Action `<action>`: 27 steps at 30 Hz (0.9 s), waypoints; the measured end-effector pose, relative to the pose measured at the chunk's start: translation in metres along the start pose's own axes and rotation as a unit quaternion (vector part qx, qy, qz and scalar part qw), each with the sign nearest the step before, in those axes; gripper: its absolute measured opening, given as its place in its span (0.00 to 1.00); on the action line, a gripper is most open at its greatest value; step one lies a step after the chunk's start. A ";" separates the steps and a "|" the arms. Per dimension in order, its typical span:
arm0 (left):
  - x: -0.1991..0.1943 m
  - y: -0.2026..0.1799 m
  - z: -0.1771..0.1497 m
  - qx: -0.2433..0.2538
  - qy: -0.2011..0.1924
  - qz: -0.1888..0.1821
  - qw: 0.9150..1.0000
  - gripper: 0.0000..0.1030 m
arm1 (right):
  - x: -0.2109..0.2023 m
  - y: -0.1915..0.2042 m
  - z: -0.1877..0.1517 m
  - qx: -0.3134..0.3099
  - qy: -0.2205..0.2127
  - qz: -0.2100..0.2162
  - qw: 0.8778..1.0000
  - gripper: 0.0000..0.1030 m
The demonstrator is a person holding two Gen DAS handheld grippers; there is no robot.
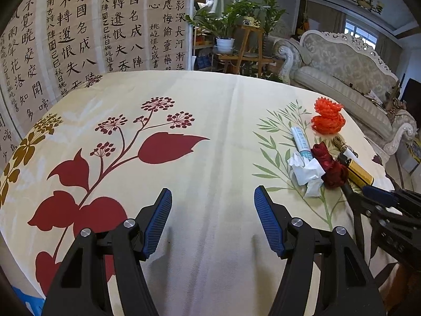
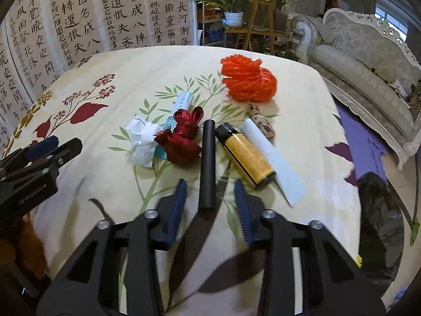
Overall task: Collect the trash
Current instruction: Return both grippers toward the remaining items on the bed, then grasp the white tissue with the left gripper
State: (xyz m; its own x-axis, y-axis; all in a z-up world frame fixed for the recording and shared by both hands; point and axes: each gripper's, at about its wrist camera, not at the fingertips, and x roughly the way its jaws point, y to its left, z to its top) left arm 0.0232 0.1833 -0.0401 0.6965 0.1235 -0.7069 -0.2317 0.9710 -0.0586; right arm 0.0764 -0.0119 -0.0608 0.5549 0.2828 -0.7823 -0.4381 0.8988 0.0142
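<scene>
Trash lies in a cluster on the floral tablecloth [image 2: 110,179]: a black tube [image 2: 207,163], a yellow bottle with a black cap [image 2: 246,155], a white paper strip [image 2: 276,158], a dark red ribbon wad [image 2: 183,138], crumpled white paper [image 2: 143,139], a blue-white tube [image 2: 181,104], orange cord [image 2: 247,79] and brown twine [image 2: 260,119]. My right gripper [image 2: 210,194] is open, its jaws on either side of the black tube's near end, not closed on it. My left gripper [image 1: 213,210] is open and empty over bare cloth, left of the cluster [image 1: 315,163].
A black trash bag [image 2: 379,226] sits below the table's right edge. A pale sofa [image 2: 368,60] stands to the right. Calligraphy hangings [image 1: 79,26] and potted plants [image 1: 236,18] are behind the table. The right gripper shows at the right edge of the left wrist view [image 1: 389,208].
</scene>
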 end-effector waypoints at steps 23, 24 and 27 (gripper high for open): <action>0.003 -0.028 0.001 0.038 0.005 -0.013 0.999 0.62 | -0.019 -0.034 -0.041 0.049 -0.023 -0.052 0.997 0.13; 0.004 -0.031 0.001 0.040 0.005 -0.015 0.999 0.62 | -0.019 -0.036 -0.041 0.053 -0.022 -0.052 0.997 0.13; 0.006 -0.039 0.003 0.047 0.005 -0.020 0.999 0.62 | -0.017 -0.038 -0.040 0.053 -0.024 -0.055 0.997 0.13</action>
State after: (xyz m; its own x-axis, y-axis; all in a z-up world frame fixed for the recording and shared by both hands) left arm 0.0385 0.1464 -0.0404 0.6964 0.0822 -0.7129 -0.1389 0.9901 -0.0215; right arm 0.0557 -0.0643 -0.0728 0.6292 0.1935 -0.7527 -0.2963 0.9551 -0.0022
